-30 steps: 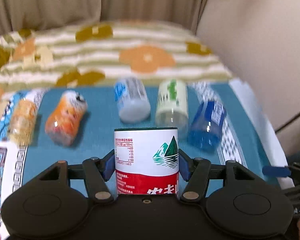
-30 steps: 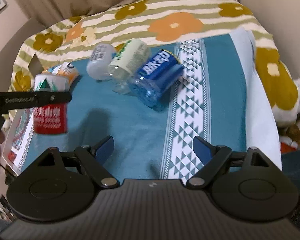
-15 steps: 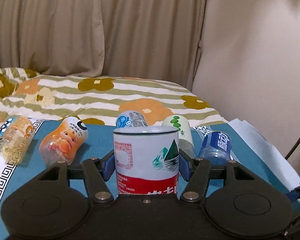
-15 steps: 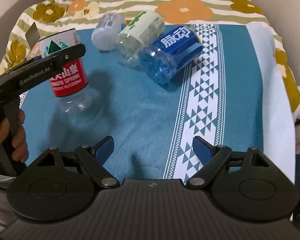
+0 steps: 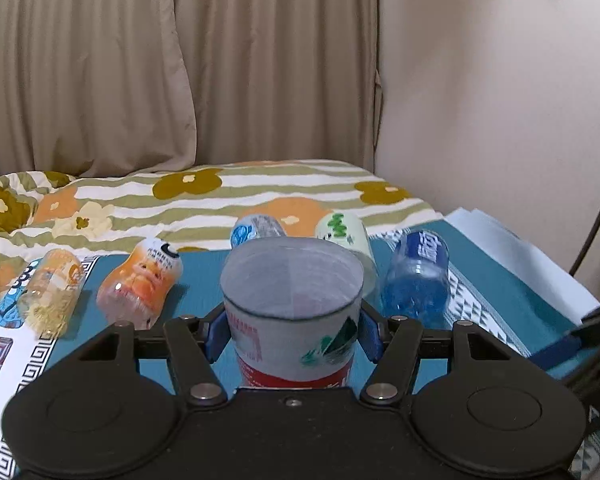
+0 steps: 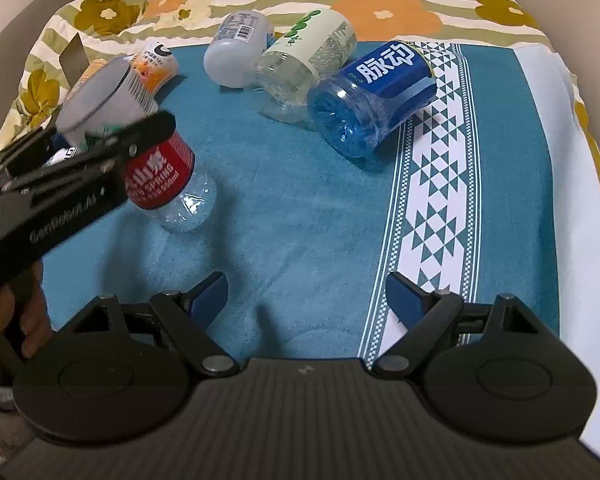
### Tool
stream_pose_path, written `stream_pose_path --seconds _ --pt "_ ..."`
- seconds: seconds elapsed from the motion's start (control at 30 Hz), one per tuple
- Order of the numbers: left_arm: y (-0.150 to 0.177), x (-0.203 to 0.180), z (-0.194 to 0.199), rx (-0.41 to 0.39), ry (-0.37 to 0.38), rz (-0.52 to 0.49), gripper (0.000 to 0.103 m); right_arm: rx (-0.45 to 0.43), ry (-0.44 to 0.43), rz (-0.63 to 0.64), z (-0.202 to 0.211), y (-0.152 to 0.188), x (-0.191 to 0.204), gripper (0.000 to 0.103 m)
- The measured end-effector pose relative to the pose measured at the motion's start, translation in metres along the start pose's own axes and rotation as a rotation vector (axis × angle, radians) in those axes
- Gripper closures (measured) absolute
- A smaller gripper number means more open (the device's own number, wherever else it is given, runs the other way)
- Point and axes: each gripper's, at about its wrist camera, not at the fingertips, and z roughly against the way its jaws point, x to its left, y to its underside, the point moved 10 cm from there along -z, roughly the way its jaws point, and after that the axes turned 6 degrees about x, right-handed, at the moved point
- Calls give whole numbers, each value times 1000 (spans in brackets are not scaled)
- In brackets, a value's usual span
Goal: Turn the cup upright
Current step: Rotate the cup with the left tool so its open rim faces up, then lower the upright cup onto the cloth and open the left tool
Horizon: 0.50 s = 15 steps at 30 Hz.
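Observation:
The cup is a cut-off clear bottle with a red and white label (image 5: pixel 292 332). My left gripper (image 5: pixel 292 334) is shut on its sides. Its open rim tilts up toward the camera. In the right wrist view the same cup (image 6: pixel 156 168) leans, its clear base low over the teal towel (image 6: pixel 300 216); contact with the towel cannot be told. The left gripper's finger (image 6: pixel 112 152) crosses it. My right gripper (image 6: pixel 306 296) is open and empty, low over the towel in front.
Several other cut bottle cups lie on their sides at the towel's far end: blue (image 6: pixel 372 96), green-labelled (image 6: pixel 312 56), white (image 6: pixel 236 52), orange (image 5: pixel 140 284), yellowish (image 5: pixel 52 288). A flowered blanket (image 5: pixel 220 192), curtain and wall lie behind.
The left gripper has turned the cup from mouth-down toward mouth-up and lowered it toward the towel; its open rim now shows. The right gripper has stayed open, shifting slightly forward.

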Motion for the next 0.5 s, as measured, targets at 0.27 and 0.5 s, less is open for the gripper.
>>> stream_pose_path --seconds 0.27,0.5 --pt "6 -5 -2 47 3 -35 17 -21 1 -13 4 4 1 2" --pt "5 -10 1 56 -4 -44 7 -41 12 -34 12 9 -4 2"
